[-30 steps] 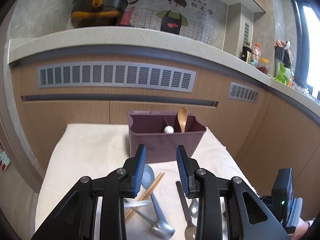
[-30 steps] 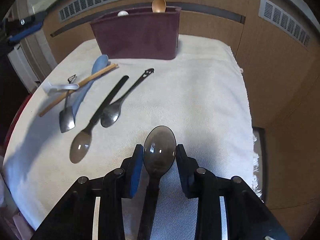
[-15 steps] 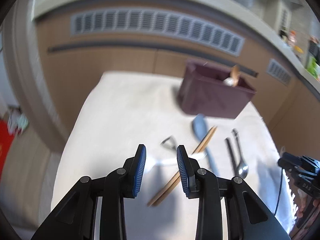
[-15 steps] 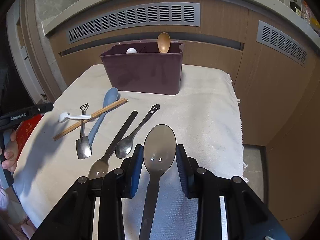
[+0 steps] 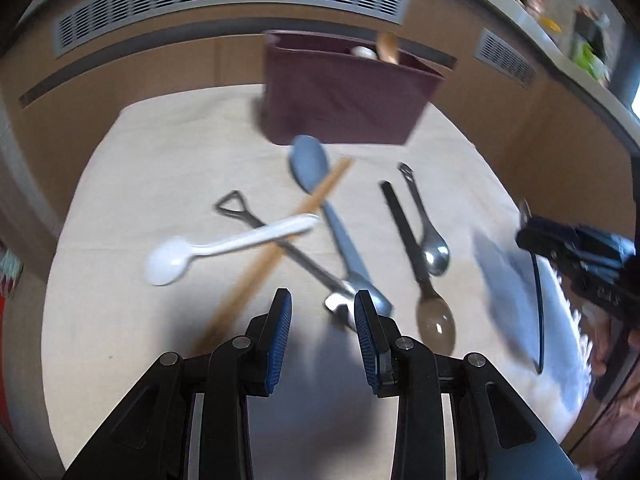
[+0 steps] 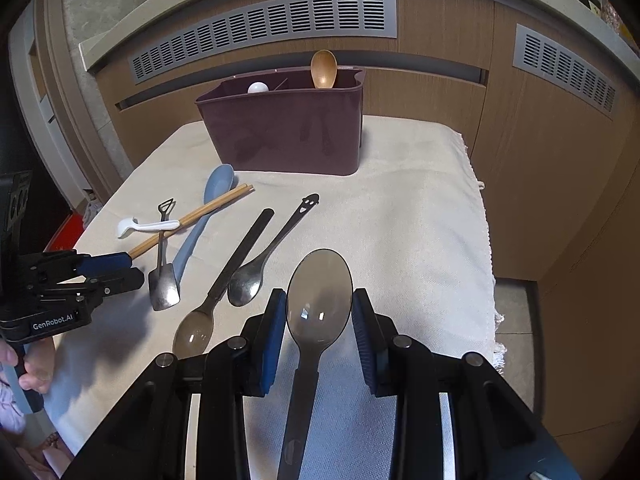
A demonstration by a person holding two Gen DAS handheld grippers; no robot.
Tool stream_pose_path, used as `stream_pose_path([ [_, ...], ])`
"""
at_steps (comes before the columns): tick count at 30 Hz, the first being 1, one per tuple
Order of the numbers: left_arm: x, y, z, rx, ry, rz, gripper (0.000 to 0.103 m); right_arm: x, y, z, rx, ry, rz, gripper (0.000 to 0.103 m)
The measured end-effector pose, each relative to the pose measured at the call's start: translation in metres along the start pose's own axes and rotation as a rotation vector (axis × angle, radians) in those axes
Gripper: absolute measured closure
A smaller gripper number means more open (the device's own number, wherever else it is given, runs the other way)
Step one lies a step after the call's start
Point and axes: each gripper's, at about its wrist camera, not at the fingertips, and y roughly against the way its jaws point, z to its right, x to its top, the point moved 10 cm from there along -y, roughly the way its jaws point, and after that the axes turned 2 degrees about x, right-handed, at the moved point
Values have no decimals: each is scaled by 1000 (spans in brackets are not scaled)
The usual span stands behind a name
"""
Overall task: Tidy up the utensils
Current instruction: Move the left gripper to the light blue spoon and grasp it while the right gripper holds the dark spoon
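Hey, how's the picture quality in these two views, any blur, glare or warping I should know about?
Left wrist view: motion-smeared, the maroon caddy and chopsticks soft, the left gripper sharp with its shadow on the cloth. Right wrist view: crisp, small glints on the dark spoon in the right gripper. Fisheye bends the vents in both.

A home kitchen: a pale speckled stone counter edge (image 6: 248, 12) over wood-panelled cabinet fronts with grey slatted vents (image 6: 264, 24), and jars and bottles (image 5: 560, 12) on it.
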Motion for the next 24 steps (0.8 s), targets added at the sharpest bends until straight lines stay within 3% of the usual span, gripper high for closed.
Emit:
stream_pose_path([
  [3, 5, 4, -4, 17, 24, 34, 69, -3, 1, 2, -1, -2, -1, 72],
  [7, 12, 11, -46, 84, 146, 30, 69, -5, -1, 5, 1, -19, -6, 72],
  [11, 3, 14, -77, 124, 244, 9, 59, -5, -4, 1, 11, -21, -11, 72],
  [14, 3, 15, -87, 131, 276, 12, 59, -4, -6, -2, 11, -8, -14, 72],
  [17, 23, 14, -73, 100, 245, 36, 59, -2, -8, -3, 11, -7, -12, 72],
  [21, 75, -6, -30, 95, 90, 98, 55, 1, -6, -4, 1, -2, 1, 72],
  [24, 100, -32, -21, 120, 105, 89, 55, 4, -2, -4, -14, 14, 23, 72],
])
